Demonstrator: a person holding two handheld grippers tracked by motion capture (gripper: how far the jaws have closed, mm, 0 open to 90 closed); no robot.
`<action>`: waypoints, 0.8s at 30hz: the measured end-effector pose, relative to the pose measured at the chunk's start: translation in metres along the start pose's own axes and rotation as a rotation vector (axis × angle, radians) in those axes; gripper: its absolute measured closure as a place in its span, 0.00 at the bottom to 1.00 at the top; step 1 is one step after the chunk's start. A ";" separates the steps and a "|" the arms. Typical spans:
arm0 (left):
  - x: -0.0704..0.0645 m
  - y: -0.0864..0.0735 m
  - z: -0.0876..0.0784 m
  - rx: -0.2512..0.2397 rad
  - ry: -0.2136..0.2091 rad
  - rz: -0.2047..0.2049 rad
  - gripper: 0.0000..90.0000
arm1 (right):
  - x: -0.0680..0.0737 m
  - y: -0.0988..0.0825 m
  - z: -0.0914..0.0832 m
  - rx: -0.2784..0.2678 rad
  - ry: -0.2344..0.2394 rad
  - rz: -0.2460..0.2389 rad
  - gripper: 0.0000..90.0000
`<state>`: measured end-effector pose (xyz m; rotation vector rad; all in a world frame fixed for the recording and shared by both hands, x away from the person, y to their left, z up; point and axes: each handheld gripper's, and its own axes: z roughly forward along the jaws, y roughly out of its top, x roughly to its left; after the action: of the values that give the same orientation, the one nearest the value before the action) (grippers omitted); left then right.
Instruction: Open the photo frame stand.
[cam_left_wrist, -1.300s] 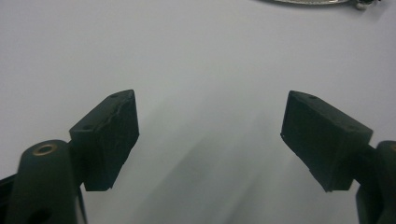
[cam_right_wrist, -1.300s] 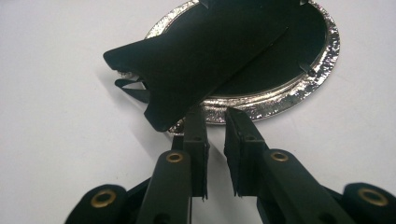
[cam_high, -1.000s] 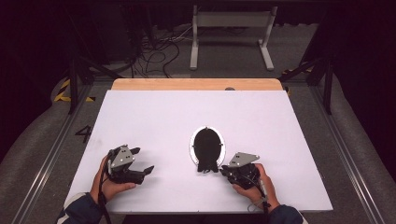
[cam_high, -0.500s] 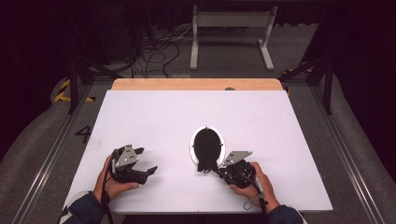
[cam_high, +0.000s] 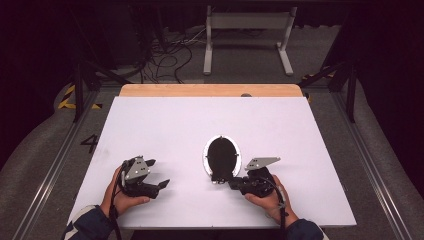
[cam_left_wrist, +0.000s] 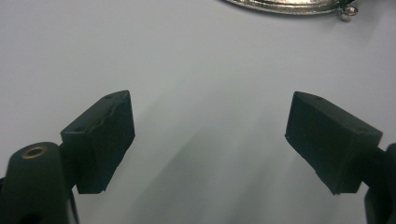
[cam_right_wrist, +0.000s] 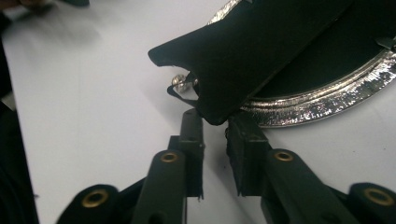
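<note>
An oval silver-rimmed frame (cam_high: 221, 156) lies face down on the white table (cam_high: 300, 130), its black back up. A black stand flap (cam_right_wrist: 252, 51) rises off that back. My right gripper (cam_high: 232, 183) lies level at the frame's near end, pointing left. Its jaws have just been opening. They stand a narrow gap apart (cam_right_wrist: 214, 140) with the flap's tip between the fingertips, and the pads do not visibly press on it. My left gripper (cam_high: 159, 174) rests at the front left, wide open (cam_left_wrist: 210, 126) over bare table. The frame's rim (cam_left_wrist: 285, 5) lies beyond it.
A small metal ring and clasp (cam_right_wrist: 180, 83) hang at the frame's near end beside the flap. A wooden strip (cam_high: 210, 90) borders the table's far edge. Beyond it are cables and a metal stand (cam_high: 247, 30) on the floor.
My right gripper has shifted slightly left toward the frame's near end and its grey plate has tilted. The left hand has kept still.
</note>
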<state>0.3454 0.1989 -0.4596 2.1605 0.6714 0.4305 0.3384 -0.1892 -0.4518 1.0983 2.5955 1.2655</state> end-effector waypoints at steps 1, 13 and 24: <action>0.000 0.000 0.001 0.000 -0.004 -0.005 0.18 | -0.002 0.000 0.000 -0.007 0.018 0.017 0.81; 0.001 0.017 0.020 0.014 -0.020 0.030 0.18 | -0.023 -0.008 0.004 -0.185 0.186 0.277 0.66; -0.006 0.034 0.042 0.034 -0.068 0.066 0.19 | -0.029 -0.006 0.011 -0.217 0.233 0.366 0.64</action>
<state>0.3733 0.1519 -0.4586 2.2241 0.5741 0.3808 0.3602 -0.2020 -0.4709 1.5091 2.3981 1.8013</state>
